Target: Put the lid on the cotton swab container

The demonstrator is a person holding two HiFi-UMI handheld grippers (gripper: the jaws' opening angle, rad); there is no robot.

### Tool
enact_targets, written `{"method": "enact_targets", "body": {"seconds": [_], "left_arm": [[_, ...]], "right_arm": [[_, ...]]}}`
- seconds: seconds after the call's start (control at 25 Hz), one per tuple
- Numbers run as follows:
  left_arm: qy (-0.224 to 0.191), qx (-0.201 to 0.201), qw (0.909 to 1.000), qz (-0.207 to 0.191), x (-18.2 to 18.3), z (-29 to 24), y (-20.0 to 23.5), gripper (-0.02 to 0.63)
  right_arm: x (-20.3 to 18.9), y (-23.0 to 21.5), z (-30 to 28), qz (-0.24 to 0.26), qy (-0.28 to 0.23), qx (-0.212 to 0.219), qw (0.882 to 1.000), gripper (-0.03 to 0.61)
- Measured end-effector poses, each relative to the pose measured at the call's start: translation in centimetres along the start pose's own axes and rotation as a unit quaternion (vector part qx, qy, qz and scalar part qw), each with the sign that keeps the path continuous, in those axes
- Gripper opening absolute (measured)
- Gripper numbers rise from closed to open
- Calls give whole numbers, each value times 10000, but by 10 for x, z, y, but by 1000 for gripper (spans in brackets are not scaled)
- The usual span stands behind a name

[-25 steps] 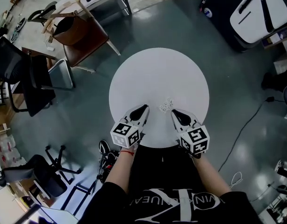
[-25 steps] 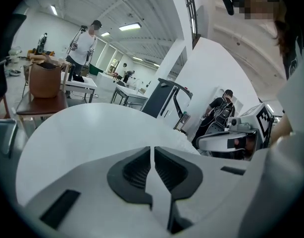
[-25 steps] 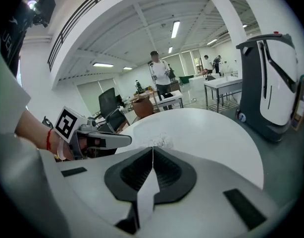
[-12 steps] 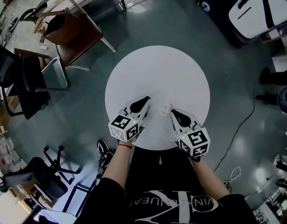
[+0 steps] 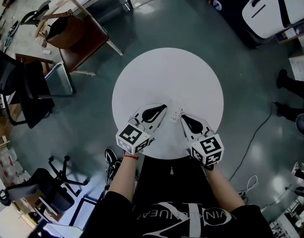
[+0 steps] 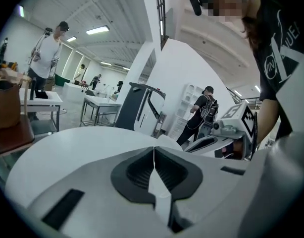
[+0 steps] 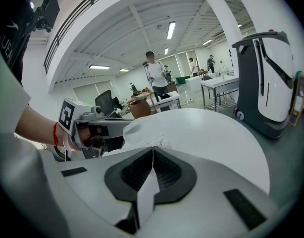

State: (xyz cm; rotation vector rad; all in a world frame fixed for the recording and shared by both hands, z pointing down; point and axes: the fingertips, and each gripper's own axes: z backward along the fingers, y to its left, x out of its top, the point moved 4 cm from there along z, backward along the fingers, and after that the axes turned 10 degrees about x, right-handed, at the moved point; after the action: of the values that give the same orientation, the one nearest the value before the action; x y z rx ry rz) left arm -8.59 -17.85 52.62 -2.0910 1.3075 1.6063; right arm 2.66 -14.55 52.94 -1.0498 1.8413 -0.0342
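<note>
Though too small to read clearly, looks like the small whitish cotton swab container (image 5: 177, 112) near the front of the round white table (image 5: 167, 68); lid and contents not made out. Flanked by left gripper (image 5: 163, 107), angled closer than a moment ago, and right gripper (image 5: 183, 117). Jaws pressed together on both, gripping nothing. Likely just approaching.

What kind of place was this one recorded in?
Probably an open workshop or lab hall: a round white table on a bare grey floor, an office chair, metal work tables and other people standing about.
</note>
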Motion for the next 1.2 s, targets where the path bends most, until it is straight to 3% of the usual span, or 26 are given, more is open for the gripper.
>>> {"method": "enact_targets", "body": {"seconds": [0.16,0.44,0.76,1.2], "left_arm": [[94,-158,9987,-485,9,-1,-12,8],[-64,-254,9949,-971,27,-3,-33,8],[326,-475,9859,-1573,17,-9,-55,8],[495,-493,9838,-1649,-3,-13,-63,8]], "right_arm": [[1,0,-1,-10,-70,38,10000,3],[-1,3,0,-87,-178,11,9998,3],[-2,7,-1,-24,-255,3,9997,3],[17,6,16,310,-688,-243,9968,3]]}}
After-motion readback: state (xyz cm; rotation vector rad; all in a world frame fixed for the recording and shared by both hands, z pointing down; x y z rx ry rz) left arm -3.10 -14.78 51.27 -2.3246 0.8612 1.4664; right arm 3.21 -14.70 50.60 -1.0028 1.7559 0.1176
